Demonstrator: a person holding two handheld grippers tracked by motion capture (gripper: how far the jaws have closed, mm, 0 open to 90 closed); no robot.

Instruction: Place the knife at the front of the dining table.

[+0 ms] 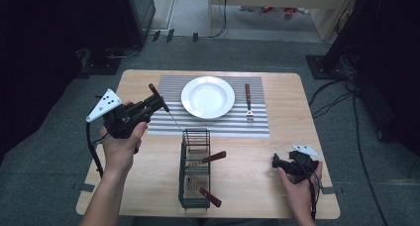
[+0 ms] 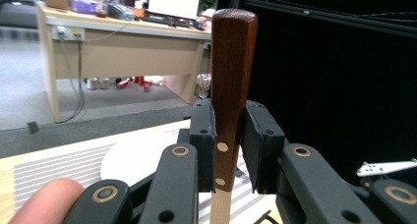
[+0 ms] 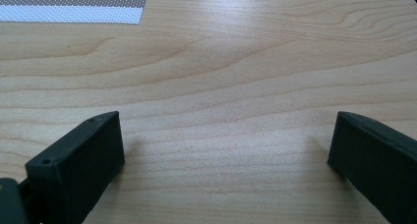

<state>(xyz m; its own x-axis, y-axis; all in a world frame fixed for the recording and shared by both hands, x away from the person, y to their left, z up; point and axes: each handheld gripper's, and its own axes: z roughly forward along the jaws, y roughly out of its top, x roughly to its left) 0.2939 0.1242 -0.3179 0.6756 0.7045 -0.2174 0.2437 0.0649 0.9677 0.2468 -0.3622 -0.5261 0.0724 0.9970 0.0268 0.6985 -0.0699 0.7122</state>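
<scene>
Looking down from the high view, we see the left hand-held gripper (image 1: 157,103) raised at the left of the frame, above the left edge of the striped placemat (image 1: 257,122). Its jaws are closed on the brown wooden handle of a knife (image 1: 165,109), whose thin blade slants down and to the right toward the wire rack (image 1: 194,167). In the left gripper view the same knife handle (image 2: 230,81) stands upright between the two black jaws, which press on it from both sides, and a fingertip (image 2: 46,202) shows at the lower left corner.

We find the white plate (image 1: 208,97) in the upper middle of the high view, resting on the placemat, with a wooden-handled fork (image 1: 248,103) lying just to its right, also on the placemat. The dark wire rack stands on the tabletop (image 1: 247,181) in the lower middle of the frame, and two more brown-handled utensils (image 1: 213,157) stick out of it toward the right.

At the lower right of the high view, the right hand-held gripper (image 1: 277,161) sits low over the tabletop, held by the person's right hand (image 1: 296,182). In the right gripper view its jaws stand wide apart with nothing between them, over bare wood (image 3: 221,86), and a corner of the placemat (image 3: 74,5) shows at the upper left.
</scene>
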